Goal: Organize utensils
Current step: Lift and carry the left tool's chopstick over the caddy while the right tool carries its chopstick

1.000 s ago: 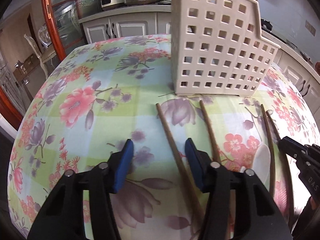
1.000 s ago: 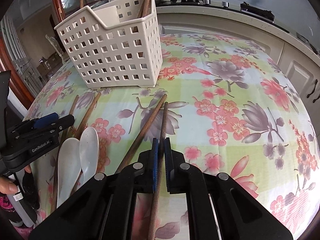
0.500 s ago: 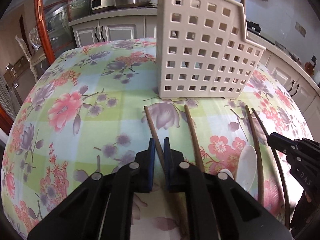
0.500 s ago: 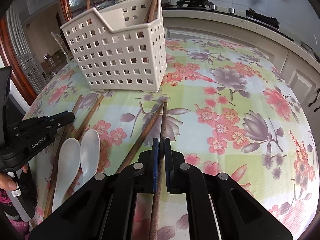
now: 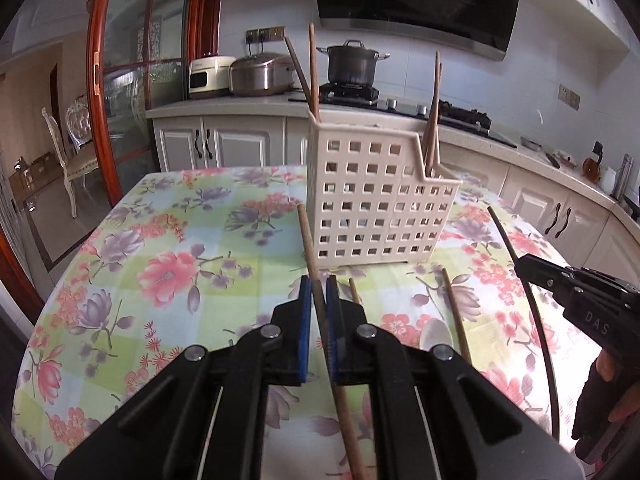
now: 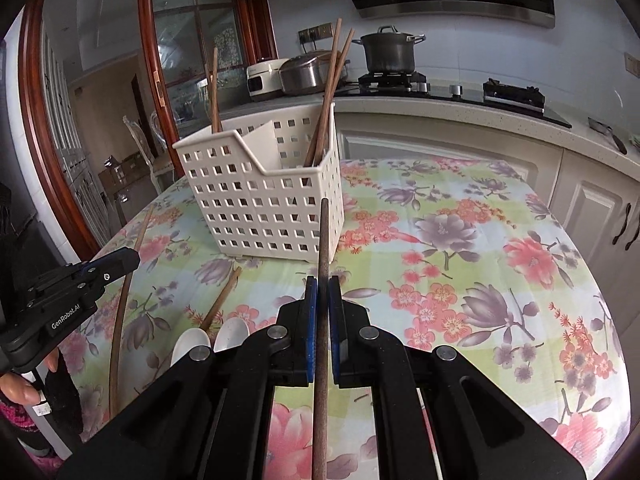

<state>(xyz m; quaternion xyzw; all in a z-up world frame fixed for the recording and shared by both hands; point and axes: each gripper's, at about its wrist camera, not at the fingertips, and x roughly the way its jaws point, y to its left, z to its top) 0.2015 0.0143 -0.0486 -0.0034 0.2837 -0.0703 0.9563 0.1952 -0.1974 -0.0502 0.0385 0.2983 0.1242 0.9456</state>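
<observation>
My left gripper (image 5: 319,288) is shut on a brown chopstick (image 5: 309,240), raised off the floral table and pointing at the white perforated basket (image 5: 380,200). My right gripper (image 6: 323,292) is shut on a darker chopstick (image 6: 324,232), also lifted, in front of the basket (image 6: 260,208). Each wrist view shows the other gripper at its edge: the right gripper (image 5: 522,267) and the left gripper (image 6: 130,259). Several chopsticks (image 6: 332,92) stand upright in the basket. Two white spoons (image 6: 192,344) and loose chopsticks (image 5: 454,312) lie on the table between the grippers.
The round table with its floral cloth (image 5: 168,272) drops away at the left and right. Behind it runs a kitchen counter (image 5: 224,108) with a rice cooker (image 5: 260,74) and a pot (image 5: 352,62) on the stove. A chair (image 5: 72,160) stands by the glass door at far left.
The left gripper, open a second ago, closed on the brown chopstick. Both grippers then rose with their chopsticks off the table and tilted up toward the basket.
</observation>
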